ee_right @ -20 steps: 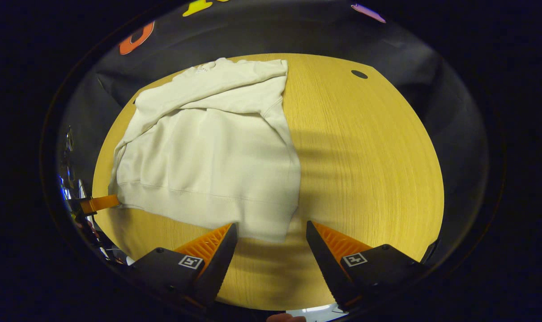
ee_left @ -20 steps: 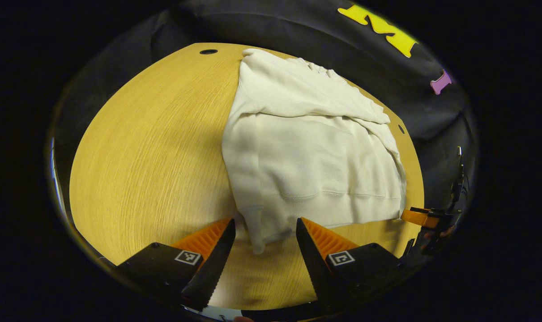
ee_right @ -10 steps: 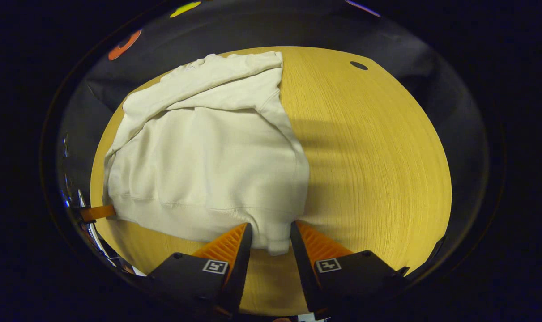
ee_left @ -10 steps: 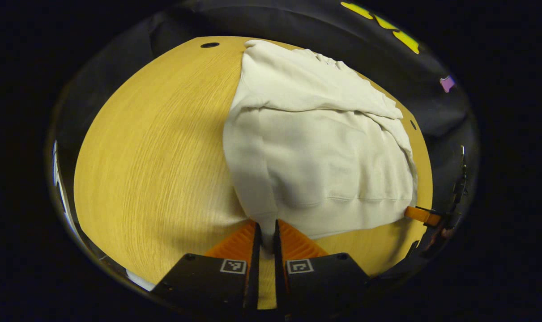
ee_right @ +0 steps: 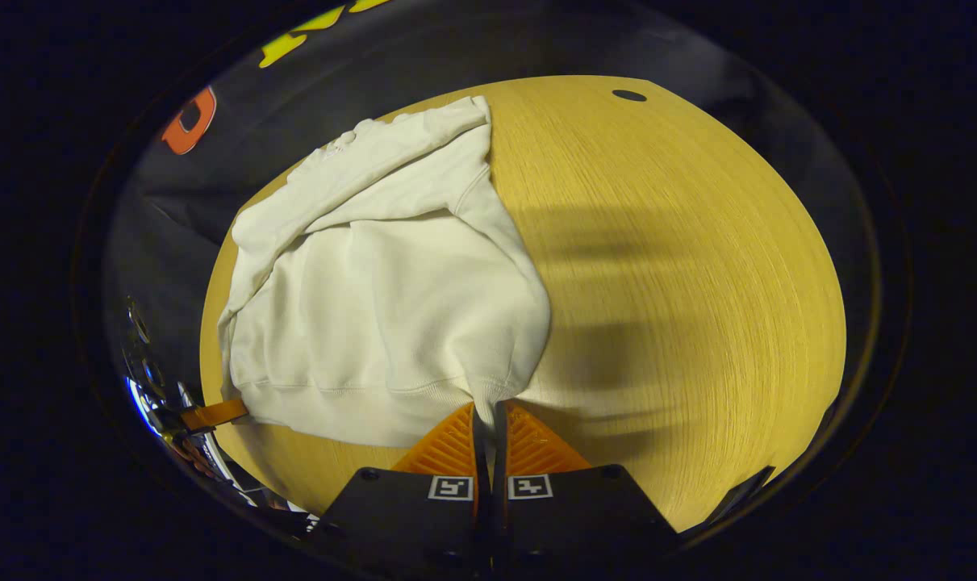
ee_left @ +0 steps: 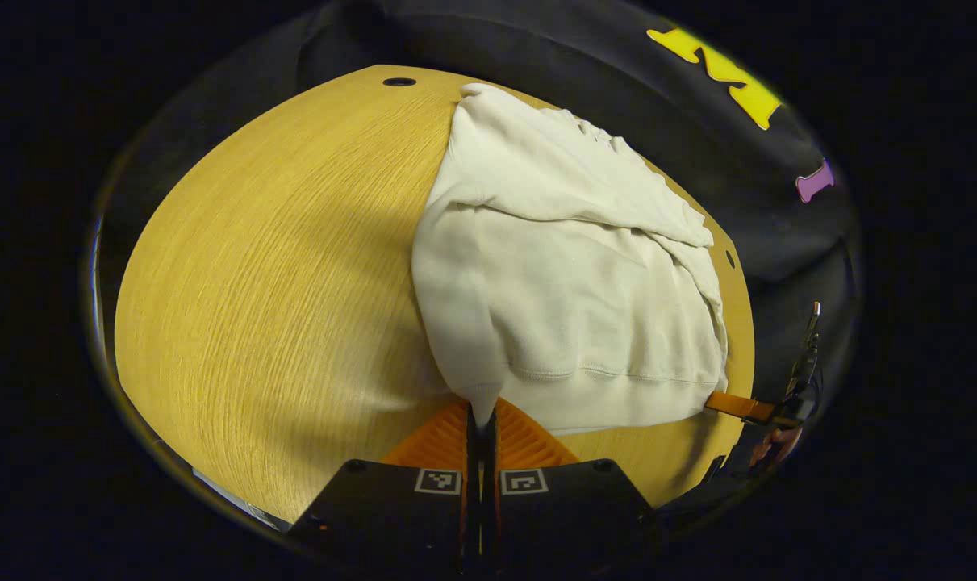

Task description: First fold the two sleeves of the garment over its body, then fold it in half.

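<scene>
Fingers of my left gripper [ee_left: 482, 420] are pinched together on one near hem corner of the garment [ee_left: 569, 282], and my right gripper [ee_right: 488, 415] is clamped the same way on the other near corner. Both corners peak up off the table [ee_left: 278, 266] into my jaws. I judge the sleeves are already laid across the body, so the half fold comes next. The thick ribbed hem could slip from such a narrow pinch, or uneven lifting could drag the folded sleeves askew. Both grippers sit low at the table's near edge, pointing across it. Beyond them the garment lies along the far side, its collar end at the far edge.
</scene>
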